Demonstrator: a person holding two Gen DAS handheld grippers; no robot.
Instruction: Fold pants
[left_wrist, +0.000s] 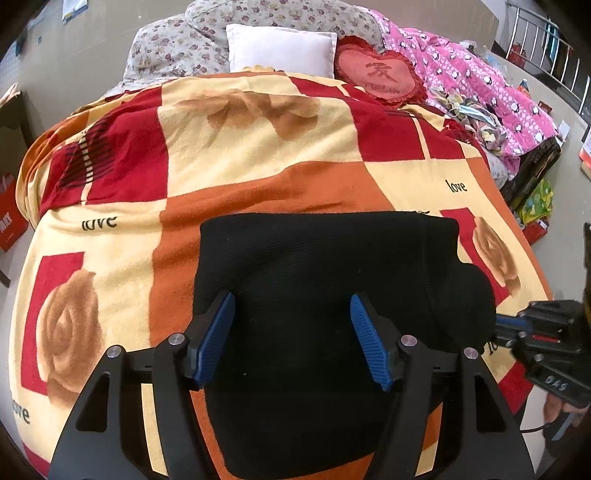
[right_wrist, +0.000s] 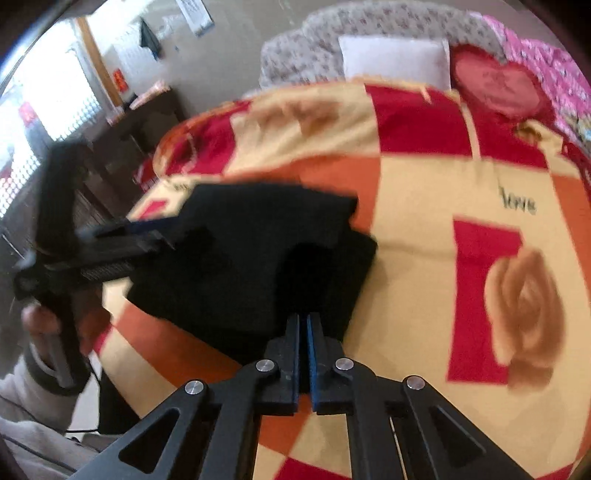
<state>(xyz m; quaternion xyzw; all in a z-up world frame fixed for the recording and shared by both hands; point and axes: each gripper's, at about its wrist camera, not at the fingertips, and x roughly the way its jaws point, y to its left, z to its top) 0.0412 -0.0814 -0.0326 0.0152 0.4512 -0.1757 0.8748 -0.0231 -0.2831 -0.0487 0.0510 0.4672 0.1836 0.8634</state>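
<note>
On the bed: black pants (left_wrist: 314, 280) folded into a compact block, lying on a blanket (left_wrist: 258, 155) of red, orange and cream squares
Left claw (left_wrist: 291, 339): jaws spread wide above the pants; blue pads (left_wrist: 218, 336) clear of the cloth, gripping nothing
Right claw (right_wrist: 303, 332): blue pads pressed together at the near edge of the pants; whether cloth is pinched between them cannot be told
Head of bed: white pillow (left_wrist: 280, 50); red heart cushion (left_wrist: 380, 72); pink quilt (left_wrist: 480, 81)

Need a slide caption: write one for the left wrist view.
Open left gripper poised over folded black pants on a rose-patterned blanket, right gripper at their edge.
</note>
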